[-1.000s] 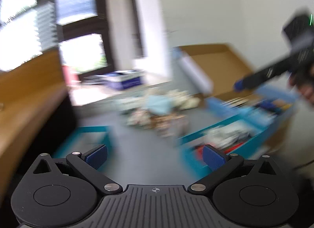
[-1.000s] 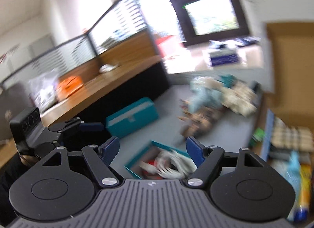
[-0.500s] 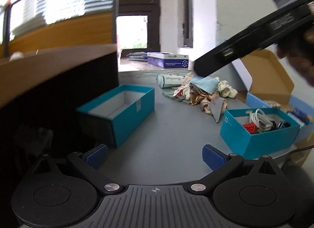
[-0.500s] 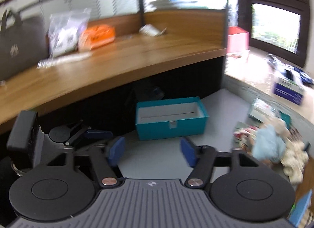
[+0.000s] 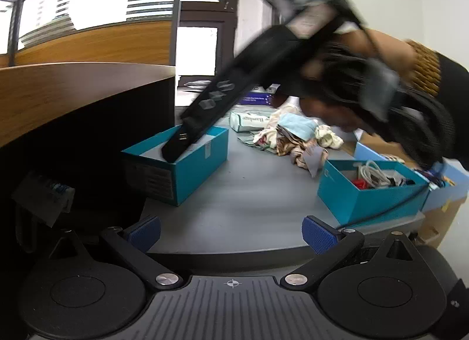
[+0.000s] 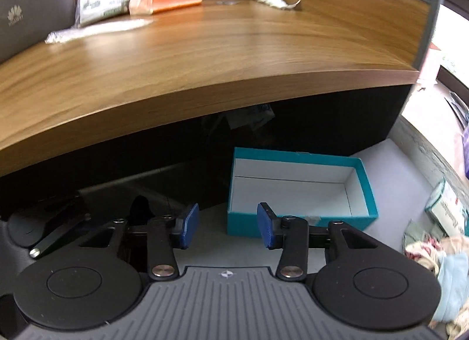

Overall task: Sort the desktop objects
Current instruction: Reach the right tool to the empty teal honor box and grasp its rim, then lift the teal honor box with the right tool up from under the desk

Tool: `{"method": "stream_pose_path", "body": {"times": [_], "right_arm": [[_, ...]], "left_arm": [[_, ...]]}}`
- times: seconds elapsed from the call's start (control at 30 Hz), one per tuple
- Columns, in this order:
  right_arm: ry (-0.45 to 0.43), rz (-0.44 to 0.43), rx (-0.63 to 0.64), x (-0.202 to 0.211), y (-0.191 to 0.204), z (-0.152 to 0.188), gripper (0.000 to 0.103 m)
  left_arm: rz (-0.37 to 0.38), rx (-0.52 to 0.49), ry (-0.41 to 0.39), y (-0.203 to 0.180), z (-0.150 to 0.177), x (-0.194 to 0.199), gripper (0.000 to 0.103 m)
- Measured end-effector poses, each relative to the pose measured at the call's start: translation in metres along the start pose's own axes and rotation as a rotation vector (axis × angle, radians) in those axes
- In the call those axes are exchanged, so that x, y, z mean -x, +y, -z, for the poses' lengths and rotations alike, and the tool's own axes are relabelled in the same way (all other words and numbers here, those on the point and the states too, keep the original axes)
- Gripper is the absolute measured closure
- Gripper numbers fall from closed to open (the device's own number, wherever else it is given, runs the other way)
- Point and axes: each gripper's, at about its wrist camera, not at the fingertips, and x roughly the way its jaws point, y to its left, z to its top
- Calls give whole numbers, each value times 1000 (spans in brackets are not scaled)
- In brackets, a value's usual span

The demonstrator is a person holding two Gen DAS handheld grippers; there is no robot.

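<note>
Desktop objects look mostly unsorted: the cloth pile [image 5: 296,138] sits on the counter [image 5: 249,199], one teal box [image 6: 299,190] is empty, the other box [image 5: 369,190] has cables, and both hand-held grippers, right [image 6: 224,225] just narrowing and left [image 5: 231,233] spread, hold nothing.

Matt teal cardboard box [image 6: 299,190], wood-grain desk [image 6: 205,56]

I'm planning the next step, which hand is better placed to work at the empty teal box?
Right. The right gripper already reaches to the empty teal box, jaws just closing with nothing between them. The left gripper hangs back at the grey table's near edge, jaws open.
</note>
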Motion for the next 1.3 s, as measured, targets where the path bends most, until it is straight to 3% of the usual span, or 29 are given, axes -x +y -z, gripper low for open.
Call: {"method": "stream_pose_path", "body": {"times": [0.23, 0.3, 0.37, 0.43, 0.53, 0.6, 0.73, 1.0, 1.13, 1.3], "right_arm": [[73, 14, 44, -37, -1, -12, 54], [100, 12, 59, -47, 2, -14, 67], [125, 8, 65, -54, 3, -13, 87], [150, 4, 66, -60, 3, -10, 98], [160, -22, 39, -55, -2, -4, 99], [146, -60, 9, -42, -7, 3, 99], [72, -114, -90, -1, -25, 17, 99], [-146, -429, -381, 73, -73, 48, 97], [-252, -636, -523, 96, -91, 66, 97], [-352, -876, -652, 113, -111, 92, 97]], "left_arm": [[-19, -2, 6, -4, 5, 2, 0], [-34, -16, 16, -6, 6, 2, 0], [-34, -22, 6, -7, 7, 6, 0], [-21, -7, -18, -6, 6, 11, 0], [11, 38, -45, -4, 6, 18, 0], [-9, 53, -51, -5, 5, 17, 0], [-11, 67, -62, -11, 3, 19, 0], [-37, 49, -104, -19, -2, 11, 0], [-45, -42, -214, -21, -6, 7, 0], [4, -147, -357, -21, -3, -7, 0]]}}
